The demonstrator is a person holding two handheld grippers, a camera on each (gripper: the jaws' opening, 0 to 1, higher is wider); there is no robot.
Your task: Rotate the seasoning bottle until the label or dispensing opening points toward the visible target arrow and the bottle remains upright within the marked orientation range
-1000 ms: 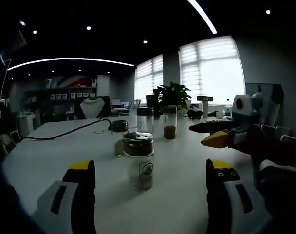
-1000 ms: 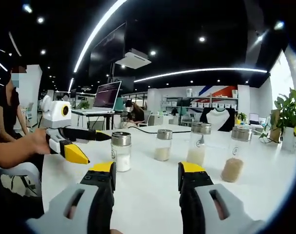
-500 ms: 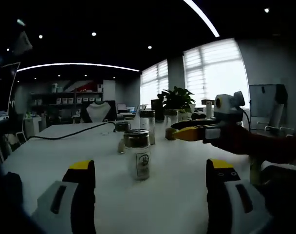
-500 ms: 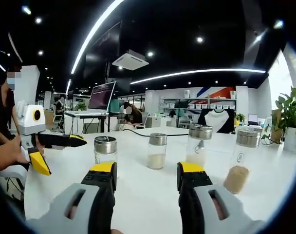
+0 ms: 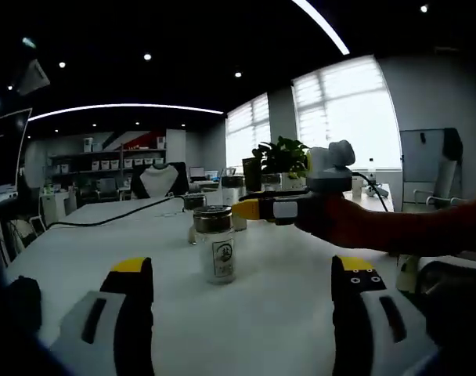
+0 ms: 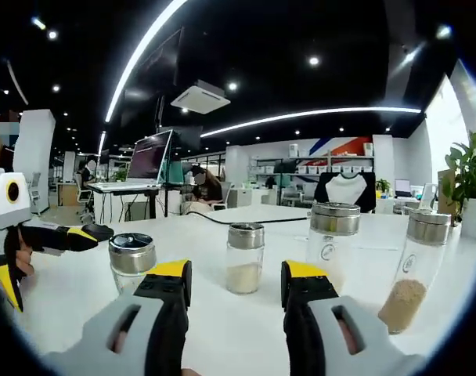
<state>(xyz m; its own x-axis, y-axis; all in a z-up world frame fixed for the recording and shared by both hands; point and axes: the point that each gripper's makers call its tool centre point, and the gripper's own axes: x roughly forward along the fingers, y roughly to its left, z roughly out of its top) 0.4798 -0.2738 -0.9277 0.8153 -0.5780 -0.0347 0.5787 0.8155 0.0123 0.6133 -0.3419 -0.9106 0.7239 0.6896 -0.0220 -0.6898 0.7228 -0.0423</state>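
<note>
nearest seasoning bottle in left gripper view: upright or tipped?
Upright. The seasoning bottle stands on the white table, metal cap on top, label facing the camera.

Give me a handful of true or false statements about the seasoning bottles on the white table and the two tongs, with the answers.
1. Four seasoning bottles stand upright on the white table in the right gripper view. True.
2. The nearest bottle in the left gripper view lies on its side. False: it stands upright with its metal cap on top.
3. The left tongs are clamped on a bottle. False: their jaws are open, with the bottle standing beyond them.
4. The rightmost bottle in the right gripper view holds brownish seasoning. True.
5. The right tongs grip the small middle bottle. False: their jaws are open and empty.
</note>
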